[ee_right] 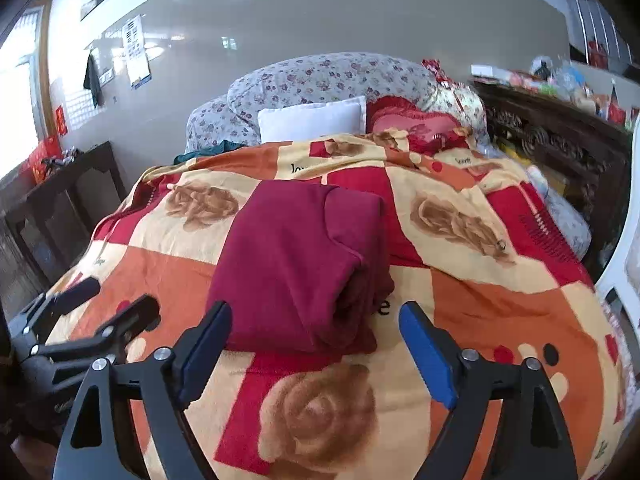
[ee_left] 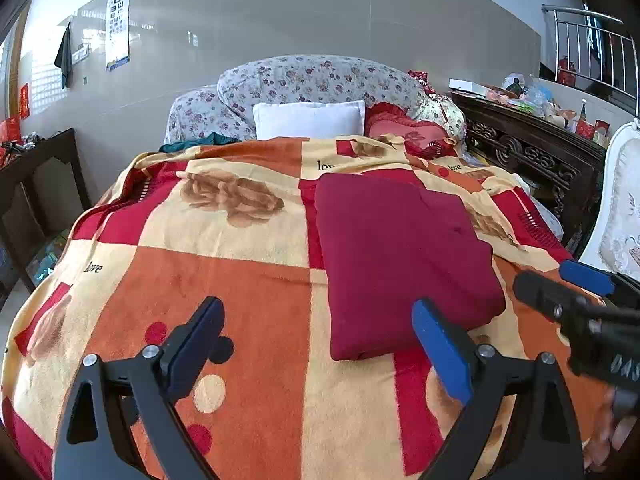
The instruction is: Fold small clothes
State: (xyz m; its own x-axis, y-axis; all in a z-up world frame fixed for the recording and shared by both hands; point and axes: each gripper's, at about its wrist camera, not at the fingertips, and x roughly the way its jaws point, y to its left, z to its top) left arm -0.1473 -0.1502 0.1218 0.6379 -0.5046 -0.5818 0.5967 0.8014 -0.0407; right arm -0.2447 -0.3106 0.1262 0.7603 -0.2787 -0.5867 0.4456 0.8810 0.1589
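Observation:
A dark red garment (ee_left: 400,256) lies folded into a rectangle on the patterned blanket (ee_left: 224,280); it also shows in the right wrist view (ee_right: 292,264) with its thick folded edge toward me. My left gripper (ee_left: 316,320) is open and empty, held above the blanket just left of the garment's near edge. My right gripper (ee_right: 316,320) is open and empty, above the garment's near edge. The right gripper also shows at the right of the left wrist view (ee_left: 560,284), and the left gripper at the left of the right wrist view (ee_right: 116,300).
Pillows (ee_left: 308,120) and floral bedding are piled at the bed's head. A dark carved wooden cabinet (ee_left: 532,156) with clutter stands to the right, a dark table (ee_left: 44,184) to the left, and a white chair (ee_left: 620,200) at the right edge.

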